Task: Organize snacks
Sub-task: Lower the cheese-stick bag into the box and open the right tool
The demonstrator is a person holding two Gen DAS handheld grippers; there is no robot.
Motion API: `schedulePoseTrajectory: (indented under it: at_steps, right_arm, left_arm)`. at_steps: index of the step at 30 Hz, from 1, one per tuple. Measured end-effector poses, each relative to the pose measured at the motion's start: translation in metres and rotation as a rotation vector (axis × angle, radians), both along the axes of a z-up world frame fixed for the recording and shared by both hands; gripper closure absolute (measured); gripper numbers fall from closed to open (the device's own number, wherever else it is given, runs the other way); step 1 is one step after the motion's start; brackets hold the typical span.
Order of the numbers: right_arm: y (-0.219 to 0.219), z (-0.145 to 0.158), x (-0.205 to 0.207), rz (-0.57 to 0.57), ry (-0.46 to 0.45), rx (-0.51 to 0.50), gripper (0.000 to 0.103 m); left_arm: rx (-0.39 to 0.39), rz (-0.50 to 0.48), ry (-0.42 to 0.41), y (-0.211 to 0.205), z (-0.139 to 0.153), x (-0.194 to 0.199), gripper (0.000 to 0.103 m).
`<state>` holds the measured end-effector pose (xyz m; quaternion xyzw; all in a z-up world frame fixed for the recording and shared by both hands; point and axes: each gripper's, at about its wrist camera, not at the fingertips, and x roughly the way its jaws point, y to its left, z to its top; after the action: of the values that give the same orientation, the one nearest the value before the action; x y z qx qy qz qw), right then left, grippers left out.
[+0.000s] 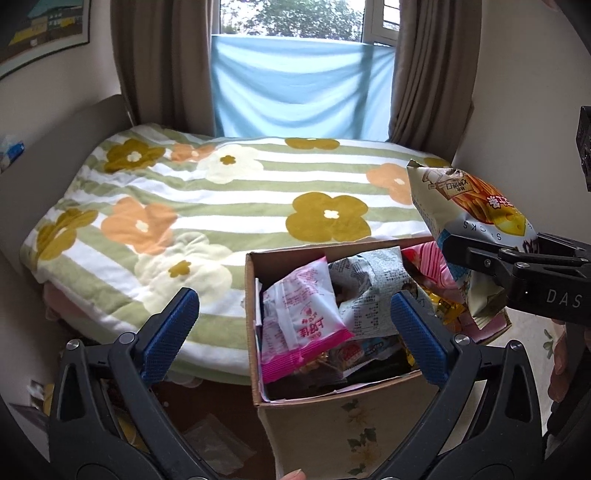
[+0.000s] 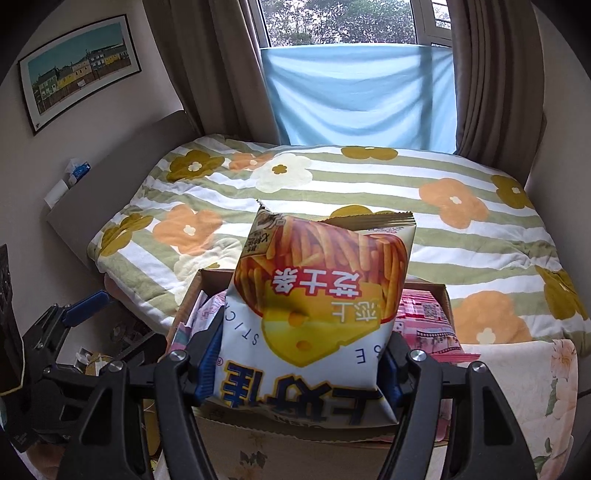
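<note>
Overhead, right gripper (image 2: 300, 363) pinches puffy, glossy cheese-stick bag (image 2: 317, 314).

Soft daylight enters through the window (image 2: 340, 22) above the pale blue cloth screen (image 2: 362, 92), evenly lighting the green-striped floral blanket (image 1: 221, 206). Shadows are faint. Fisheye distortion bows the brown curtains (image 2: 491, 74); corners vignette black. Both frames are sharp, and the glossy cheese-stick snack bag (image 2: 317, 314) shows mild sheen.

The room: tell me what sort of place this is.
Most likely a bedroom in a home. A bed with a flowered striped blanket fills the middle, brown curtains frame a window behind it, and a framed picture hangs on the wall.
</note>
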<state>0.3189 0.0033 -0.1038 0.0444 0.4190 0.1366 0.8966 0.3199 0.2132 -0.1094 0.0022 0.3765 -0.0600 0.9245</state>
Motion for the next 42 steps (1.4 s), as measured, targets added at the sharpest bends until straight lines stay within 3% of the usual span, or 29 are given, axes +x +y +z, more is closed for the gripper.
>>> schedulePoseTrajectory:
  at_steps: [6, 10, 42]
  right_arm:
    - [0.012, -0.012, 0.014, -0.002, 0.054, -0.009, 0.032]
    - [0.009, -0.015, 0.01, -0.017, 0.044, -0.006, 0.008]
    - [-0.015, 0.004, -0.016, -0.054, -0.047, 0.026, 0.008]
  left_arm:
    - [-0.016, 0.036, 0.008, 0.019, 0.001, 0.0, 0.0]
    - [-0.023, 0.046, 0.018, 0.025, -0.003, 0.0, 0.0]
    - [-0.026, 0.014, 0.012, 0.007, 0.0, -0.007, 0.0]
